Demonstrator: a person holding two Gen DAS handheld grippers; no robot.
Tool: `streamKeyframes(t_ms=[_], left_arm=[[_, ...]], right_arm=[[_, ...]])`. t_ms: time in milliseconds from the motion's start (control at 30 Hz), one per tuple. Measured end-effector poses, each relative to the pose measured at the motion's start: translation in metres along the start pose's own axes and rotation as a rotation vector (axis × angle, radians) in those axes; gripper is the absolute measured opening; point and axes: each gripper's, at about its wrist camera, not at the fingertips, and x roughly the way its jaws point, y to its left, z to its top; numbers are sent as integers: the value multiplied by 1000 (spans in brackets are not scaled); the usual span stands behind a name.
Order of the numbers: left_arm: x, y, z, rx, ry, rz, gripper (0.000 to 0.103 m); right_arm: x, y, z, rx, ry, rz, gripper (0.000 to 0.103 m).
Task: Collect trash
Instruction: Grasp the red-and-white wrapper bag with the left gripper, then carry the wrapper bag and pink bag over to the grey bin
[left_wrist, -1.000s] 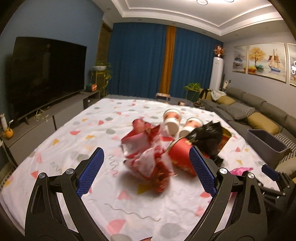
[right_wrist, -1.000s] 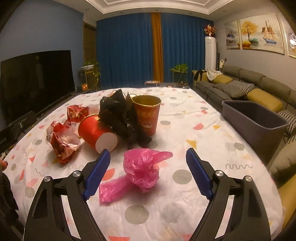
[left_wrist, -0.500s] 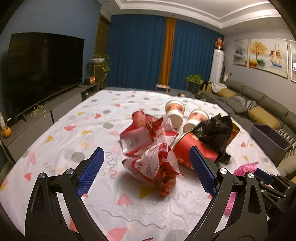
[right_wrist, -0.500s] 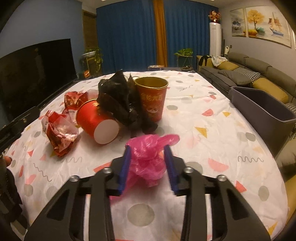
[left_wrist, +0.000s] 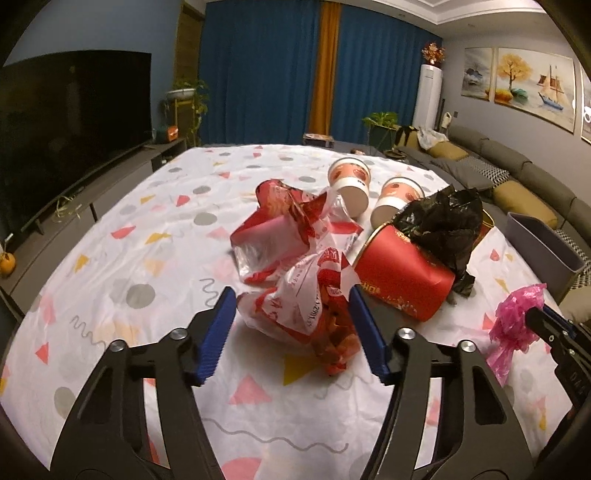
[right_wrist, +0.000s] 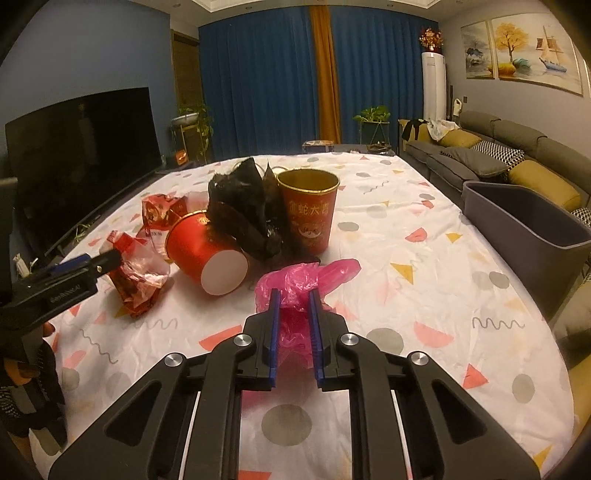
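My right gripper (right_wrist: 293, 314) is shut on a crumpled pink plastic bag (right_wrist: 299, 284), lifted a little off the tablecloth; the bag also shows in the left wrist view (left_wrist: 517, 321). My left gripper (left_wrist: 291, 325) is partly closed around a crumpled red-and-white plastic bag (left_wrist: 306, 310), its blue pads at the bag's sides. A red paper cup (right_wrist: 207, 254) lies on its side, a black plastic bag (right_wrist: 243, 210) behind it, and a red-gold cup (right_wrist: 308, 206) stands upright.
A grey bin (right_wrist: 528, 225) stands at the table's right edge by the sofa. Two paper cups (left_wrist: 351, 184) lie further back. Another red wrapper (left_wrist: 280, 218) lies behind the left bag. A TV stands on the left.
My right gripper closed on the pink bag and raised it slightly. My left gripper moved forward to the red-and-white bag and its jaws narrowed around it.
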Motion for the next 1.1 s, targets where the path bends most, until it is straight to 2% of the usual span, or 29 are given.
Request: streamKeyframes(t_ms=[33, 100, 133, 200, 233, 300, 367, 733, 933, 1100], left_arm=[[1, 0, 0, 2, 4, -9, 53], [2, -1, 0, 7, 18, -35, 38], [2, -2, 0, 9, 19, -40, 35], [3, -3, -1, 13, 28, -62, 22], [3, -3, -1, 14, 28, -61, 20], [2, -4, -2, 18, 26, -67, 10], [0, -4, -2, 9, 24, -78, 6], [-45, -7, 11, -10, -91, -116, 4], [-63, -24, 21, 2, -146, -155, 4], [-69, -42, 26, 30, -162, -179, 4]], right_arm=[[-1, 0, 1, 1, -3, 1, 15], [-4, 0, 1, 1, -11, 4, 15], [-6, 0, 2, 2, -15, 6, 15], [-9, 0, 2, 4, -19, 11, 15], [-9, 0, 3, 4, -22, 12, 15], [-11, 0, 3, 4, -28, 14, 15], [-14, -1, 4, 9, -37, 17, 15], [-34, -9, 13, 28, -99, 19, 15], [-44, -13, 18, 28, -132, 13, 14], [-51, -21, 22, 31, -155, -1, 14]])
